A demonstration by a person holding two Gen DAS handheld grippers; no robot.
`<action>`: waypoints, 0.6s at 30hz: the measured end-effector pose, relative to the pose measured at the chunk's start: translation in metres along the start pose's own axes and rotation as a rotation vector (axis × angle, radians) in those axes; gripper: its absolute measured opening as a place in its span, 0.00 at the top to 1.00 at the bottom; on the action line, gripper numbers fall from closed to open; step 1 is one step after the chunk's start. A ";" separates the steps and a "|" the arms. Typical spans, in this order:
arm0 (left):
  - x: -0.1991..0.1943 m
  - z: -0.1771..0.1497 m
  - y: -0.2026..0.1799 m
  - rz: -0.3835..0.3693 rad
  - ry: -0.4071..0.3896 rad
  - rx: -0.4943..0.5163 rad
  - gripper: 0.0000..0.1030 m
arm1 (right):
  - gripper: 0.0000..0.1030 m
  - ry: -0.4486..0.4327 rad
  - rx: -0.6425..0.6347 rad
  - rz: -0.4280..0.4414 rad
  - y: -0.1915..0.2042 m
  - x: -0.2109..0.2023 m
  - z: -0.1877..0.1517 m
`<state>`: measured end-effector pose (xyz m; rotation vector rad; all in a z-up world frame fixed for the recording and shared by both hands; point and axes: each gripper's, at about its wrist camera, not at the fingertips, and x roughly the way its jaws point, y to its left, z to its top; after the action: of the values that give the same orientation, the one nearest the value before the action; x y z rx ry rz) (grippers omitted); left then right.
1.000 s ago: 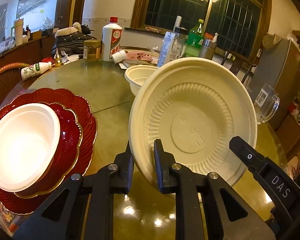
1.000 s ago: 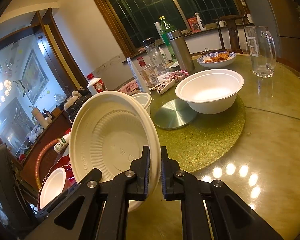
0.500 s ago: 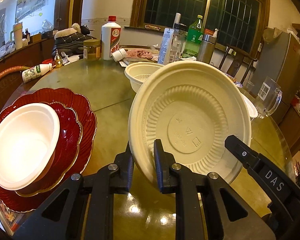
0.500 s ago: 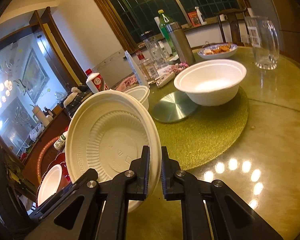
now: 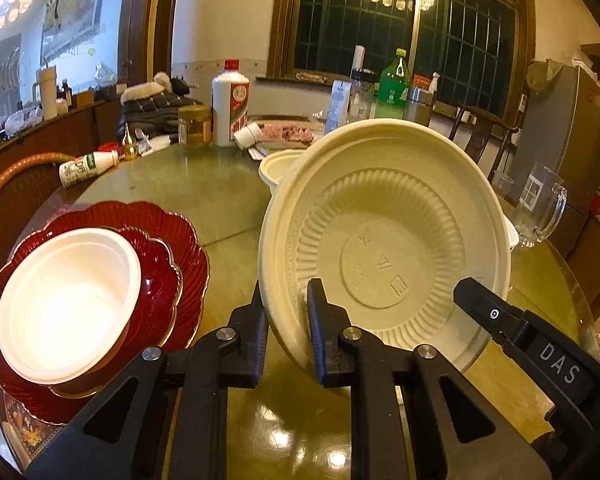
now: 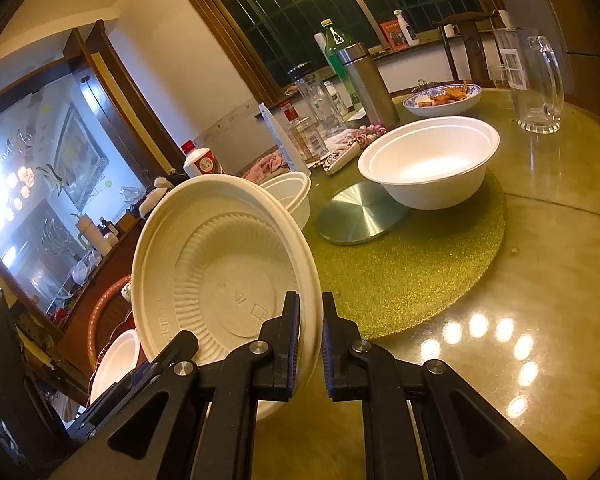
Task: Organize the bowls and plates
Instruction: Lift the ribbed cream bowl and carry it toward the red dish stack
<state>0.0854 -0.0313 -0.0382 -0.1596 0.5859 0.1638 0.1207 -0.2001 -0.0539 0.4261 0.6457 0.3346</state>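
A cream disposable plate (image 5: 384, 240) is held on edge above the table, underside facing both cameras. My left gripper (image 5: 286, 320) is shut on its lower left rim. My right gripper (image 6: 311, 334) is shut on its right rim; the plate also shows in the right wrist view (image 6: 224, 276). A white bowl (image 5: 68, 300) sits on stacked red scalloped plates (image 5: 176, 232) at the left. A small cream bowl (image 6: 290, 196) stands behind the held plate. A large white bowl (image 6: 428, 160) sits on the green turntable mat (image 6: 412, 272).
A round metal disc (image 6: 358, 214) lies on the mat. A glass pitcher (image 6: 536, 80), a blue dish of food (image 6: 444, 98), bottles (image 5: 394, 84), a white liquor bottle (image 5: 231, 104) and a jar (image 5: 195, 126) crowd the far side of the table.
Both grippers have carried the plate slightly to the left and nearer the red plates. The grip is unchanged.
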 end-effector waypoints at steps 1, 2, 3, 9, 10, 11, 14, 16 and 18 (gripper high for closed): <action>-0.003 0.000 -0.001 0.002 -0.016 0.004 0.85 | 0.91 -0.003 0.002 0.002 0.000 -0.001 0.000; -0.005 -0.001 -0.002 0.009 -0.031 0.014 0.85 | 0.91 -0.006 0.002 0.005 0.000 -0.001 0.000; -0.006 -0.001 -0.004 0.012 -0.037 0.022 0.84 | 0.91 -0.010 0.003 0.007 0.000 -0.002 0.001; -0.001 0.002 0.000 0.007 -0.024 0.011 0.84 | 0.91 -0.019 -0.003 0.002 0.003 -0.003 0.001; -0.001 0.002 -0.001 0.006 -0.023 0.010 0.84 | 0.91 -0.020 -0.005 0.001 0.003 -0.003 0.001; -0.001 0.002 0.000 0.005 -0.021 0.009 0.84 | 0.91 -0.019 -0.007 0.000 0.003 -0.003 0.001; 0.000 0.002 0.000 0.001 -0.017 0.007 0.84 | 0.91 -0.022 -0.006 0.000 0.004 -0.003 0.000; 0.001 0.003 0.001 -0.003 -0.015 0.003 0.84 | 0.91 -0.022 -0.007 0.000 0.004 -0.003 0.000; 0.001 0.003 0.001 -0.003 -0.015 0.005 0.84 | 0.91 -0.021 -0.005 0.002 0.004 -0.003 0.000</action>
<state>0.0878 -0.0296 -0.0363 -0.1543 0.5709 0.1609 0.1175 -0.1981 -0.0504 0.4248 0.6235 0.3334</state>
